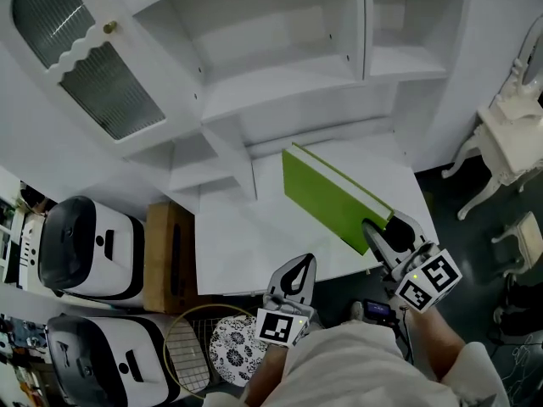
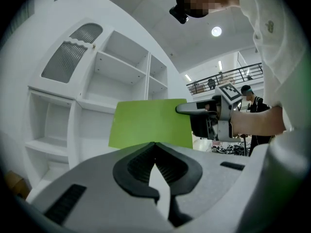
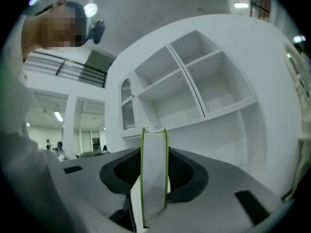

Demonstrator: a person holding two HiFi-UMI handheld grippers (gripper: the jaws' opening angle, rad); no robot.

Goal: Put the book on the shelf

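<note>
A green book (image 1: 327,195) hangs tilted over the white cabinet's ledge (image 1: 246,244), below the open shelves (image 1: 288,83). My right gripper (image 1: 389,227) is shut on its near lower corner. In the right gripper view the book's white page edge (image 3: 154,174) stands upright between the pads, with the shelves (image 3: 204,91) behind. My left gripper (image 1: 297,265) sits lower and to the left, shut and empty, clear of the book. The left gripper view shows the jaw tips of that gripper (image 2: 155,144) meeting, the book's cover (image 2: 150,123) beyond them, and the right gripper (image 2: 194,109) on its edge.
A glass cabinet door (image 1: 85,66) stands open at upper left. On the floor to the left are two white rounded machines (image 1: 85,244), a cardboard box (image 1: 165,257) and a racket (image 1: 191,346). A white chair (image 1: 509,134) is at right.
</note>
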